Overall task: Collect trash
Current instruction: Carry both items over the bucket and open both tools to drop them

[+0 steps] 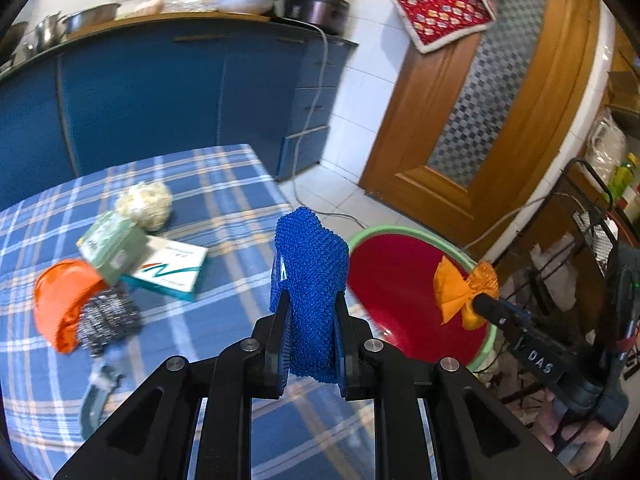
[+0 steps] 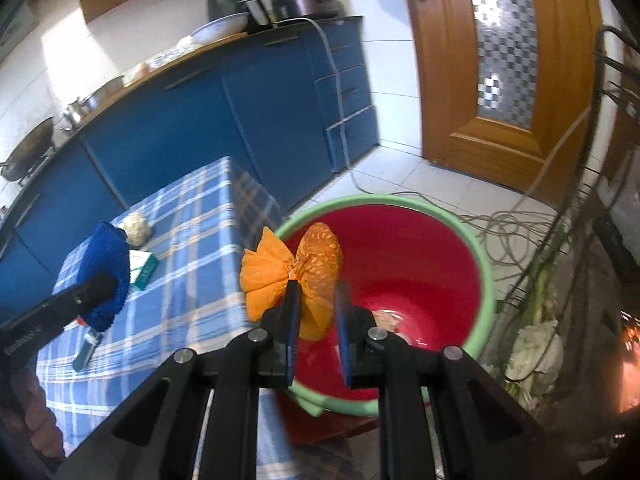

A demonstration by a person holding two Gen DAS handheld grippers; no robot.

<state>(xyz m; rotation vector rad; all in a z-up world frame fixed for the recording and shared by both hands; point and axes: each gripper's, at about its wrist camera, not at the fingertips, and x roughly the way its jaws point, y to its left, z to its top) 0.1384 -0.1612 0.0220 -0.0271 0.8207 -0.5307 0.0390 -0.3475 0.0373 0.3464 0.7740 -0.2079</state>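
Observation:
My left gripper [image 1: 310, 308] is shut on a blue knitted cloth [image 1: 310, 276] and holds it above the table's right edge; it also shows in the right wrist view [image 2: 108, 268]. My right gripper [image 2: 316, 292] is shut on a crumpled orange wrapper [image 2: 296, 268] above the near rim of a red bucket with a green rim [image 2: 404, 264]. The wrapper [image 1: 464, 292] and the bucket [image 1: 400, 280] also show in the left wrist view. On the checked tablecloth [image 1: 224, 188] lie an orange bag [image 1: 60, 304], a steel scourer [image 1: 108, 316], a green box [image 1: 112, 248], a white box [image 1: 172, 268] and a crumpled white ball [image 1: 144, 202].
The bucket stands on the floor beside the table. Blue cabinets [image 1: 160, 96] with pots on top run behind. A wooden door [image 1: 480, 100] is at the right. Cables [image 2: 512, 224] lie on the tiled floor. A wire rack [image 1: 592, 232] stands at far right. A scourer handle [image 1: 94, 396] lies on the table.

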